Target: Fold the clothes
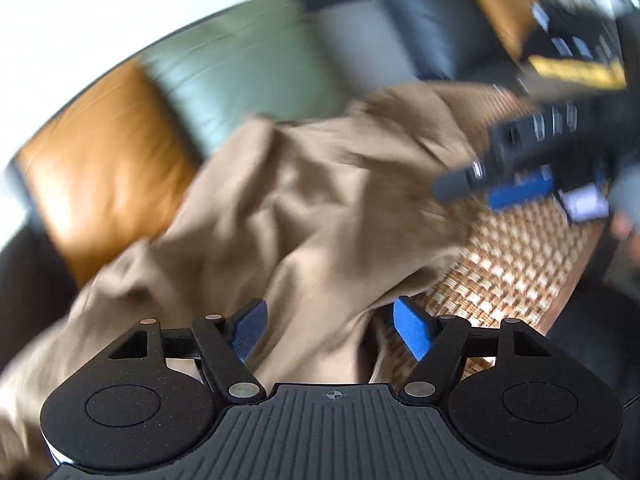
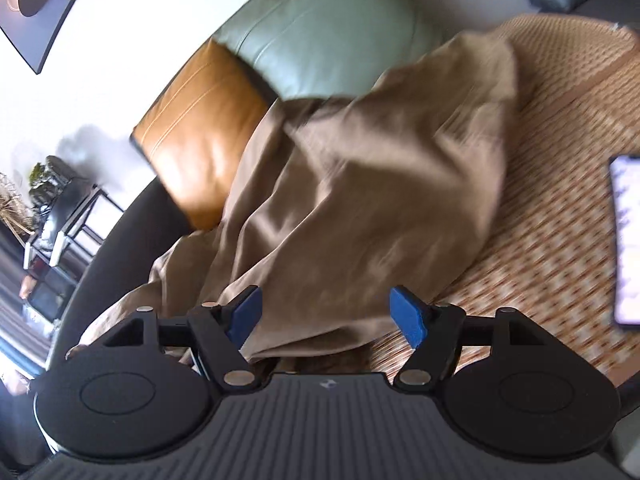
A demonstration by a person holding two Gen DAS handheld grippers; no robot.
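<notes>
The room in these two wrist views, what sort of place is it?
Probably a home living room: a sage-green leather sofa back, an orange leather cushion, and a small black-framed side table with a plant by the wall.

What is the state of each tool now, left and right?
Left tool: open, holding nothing; the tan garment lies between its pads, not pinched.
Right tool: open, holding nothing, over the same garment.
</notes>
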